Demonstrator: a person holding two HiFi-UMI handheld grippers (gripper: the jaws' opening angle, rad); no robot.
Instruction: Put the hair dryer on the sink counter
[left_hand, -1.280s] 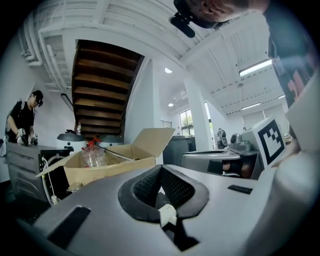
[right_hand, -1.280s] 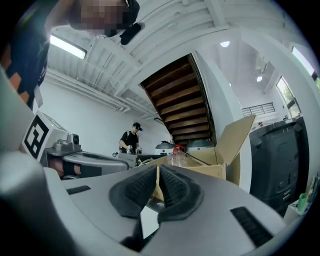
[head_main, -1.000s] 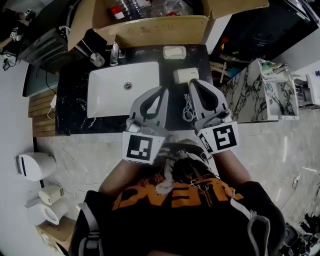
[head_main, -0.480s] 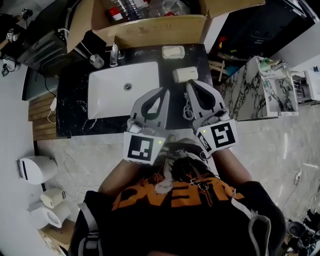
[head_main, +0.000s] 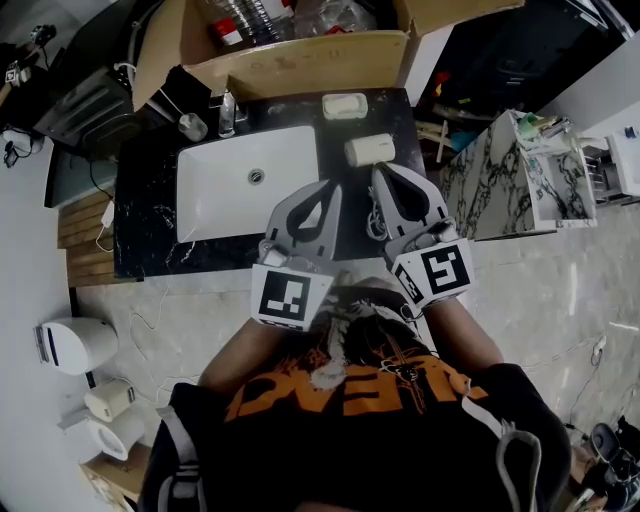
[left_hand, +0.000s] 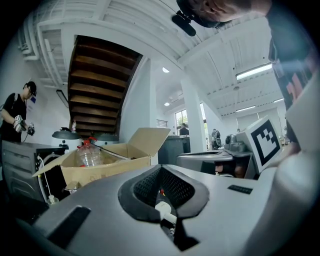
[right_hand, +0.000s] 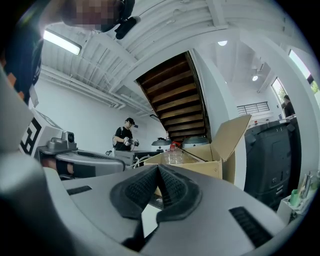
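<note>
The white hair dryer (head_main: 368, 150) lies on the black marble sink counter (head_main: 145, 215), right of the white basin (head_main: 245, 180). Its coiled cord (head_main: 376, 216) rests on the counter between my two grippers. My left gripper (head_main: 327, 187) hovers over the basin's right edge, shut with nothing held; in the left gripper view (left_hand: 159, 169) a white plug (left_hand: 165, 212) shows through the gap behind the closed tips. My right gripper (head_main: 383, 170) is shut and empty, its tips just short of the dryer; in the right gripper view (right_hand: 158, 167) the dryer is hidden.
An open cardboard box (head_main: 300, 55) with plastic bottles stands behind the counter. A faucet (head_main: 228, 110) and a white soap dish (head_main: 345, 105) sit at the counter's back. A marble-patterned unit (head_main: 500, 185) is to the right, a white bin (head_main: 75, 343) on the floor at left.
Both grippers stay shut and nearly in place. The left gripper has edged slightly right.
</note>
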